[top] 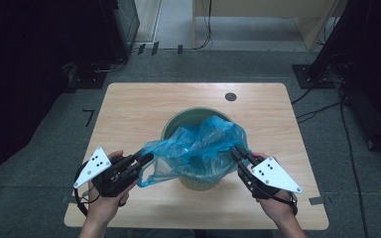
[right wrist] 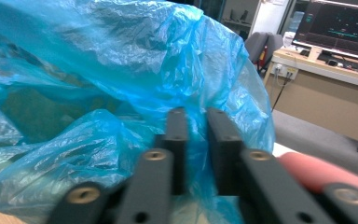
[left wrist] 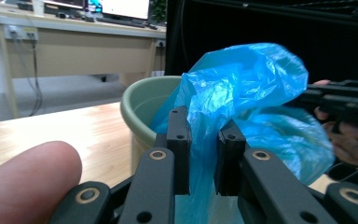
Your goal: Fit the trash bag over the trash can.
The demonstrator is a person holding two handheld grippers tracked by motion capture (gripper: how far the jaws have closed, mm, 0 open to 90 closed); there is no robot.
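On the light wooden desk, a crinkled blue plastic bag drapes over a round green plastic bucket; the left gripper and right gripper each have fingers clamped on the bag's opposite edges.

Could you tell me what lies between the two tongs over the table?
In the high view, the blue plastic bag draped in the green bin spans from the left tongs to the right tongs.
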